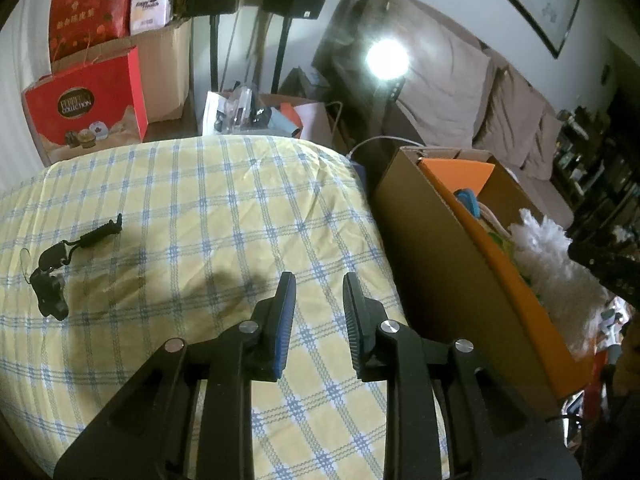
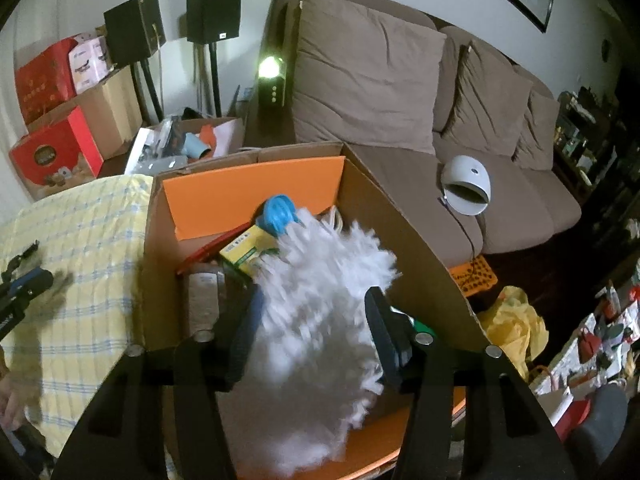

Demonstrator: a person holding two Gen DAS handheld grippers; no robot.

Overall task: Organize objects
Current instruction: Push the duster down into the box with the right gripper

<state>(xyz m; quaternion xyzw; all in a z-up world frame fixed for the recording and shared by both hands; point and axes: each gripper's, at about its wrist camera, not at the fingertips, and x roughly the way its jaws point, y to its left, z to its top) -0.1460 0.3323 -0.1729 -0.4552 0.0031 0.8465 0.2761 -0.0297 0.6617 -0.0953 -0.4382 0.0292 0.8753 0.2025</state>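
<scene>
Cardboard box point(image 2: 400, 224), open-topped with an orange liner, stands just beside the surface point(image 1: 200, 200) under its yellow checked cloth; it serves as the collecting place, and already holds a white fluffy mop head point(image 2: 320, 300) with a blue fitting point(image 2: 278, 212), a yellow-green carton point(image 2: 248, 250) and a paper roll point(image 2: 204, 300). Right gripper point(image 2: 316, 320): over the box, fingers partly spread either side of the mop head; motion blur hides whether the pads press on it, so a grip cannot be told. Likely purpose: settling the bulky mop head into the box. Left gripper point(image 1: 319, 292): over the cloth, fingers slightly apart, pinching nothing, waiting near the box edge. Outstanding item: a black strap with clips point(image 1: 60, 268) lying loose on the cloth, well apart from the left gripper, probably next for collection.
</scene>
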